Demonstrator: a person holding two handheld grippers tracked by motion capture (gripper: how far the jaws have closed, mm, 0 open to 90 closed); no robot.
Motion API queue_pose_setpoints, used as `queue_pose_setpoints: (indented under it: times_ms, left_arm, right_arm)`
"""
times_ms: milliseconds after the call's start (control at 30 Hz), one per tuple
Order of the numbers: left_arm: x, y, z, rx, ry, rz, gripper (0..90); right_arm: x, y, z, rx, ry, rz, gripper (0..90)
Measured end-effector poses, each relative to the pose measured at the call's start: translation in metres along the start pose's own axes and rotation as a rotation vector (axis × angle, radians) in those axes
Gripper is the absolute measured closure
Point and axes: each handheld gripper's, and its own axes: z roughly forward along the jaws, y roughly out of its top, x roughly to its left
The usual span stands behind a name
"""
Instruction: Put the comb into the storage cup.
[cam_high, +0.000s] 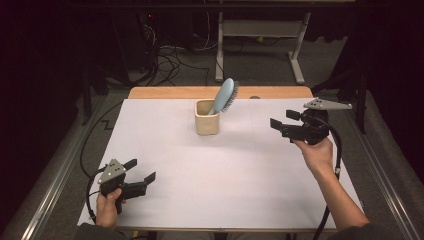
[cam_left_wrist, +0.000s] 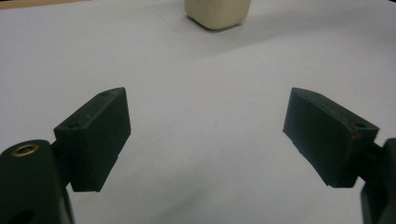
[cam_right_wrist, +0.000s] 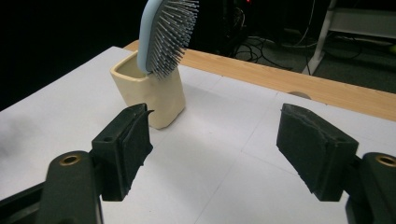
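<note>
1. Hairbrush (cam_high: 226, 95) stood handle-down in the cream cup (cam_high: 206, 118) at the far middle of the white worktop (cam_high: 225, 175), its blue head leaning out over the cup's right rim, bristles facing right.
2. My right gripper (cam_high: 276, 125) hung to the right of the cup, well apart from it, its fingers (cam_right_wrist: 130, 140) spread wide with nothing between them and aimed toward the cup.
3. My left gripper (cam_high: 142, 170) rested low at the near left, fingers (cam_left_wrist: 95, 135) equally wide and empty, the cup far ahead of it.
4. I judged this the approach step: neither hand had contact.
5. Next called for bringing the right fingers level with the brush head, straddling it, and closing without tipping the cup.
</note>
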Motion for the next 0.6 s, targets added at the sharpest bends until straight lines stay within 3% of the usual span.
queue_pose_setpoints:
  times_ms: [600]
  left_arm:
    - [0.0,0.0,0.0,-0.004,-0.003,-0.006,15.7]
  right_arm:
    - [-0.004,-0.012,-0.026,-0.033,-0.016,-0.001,25.1]
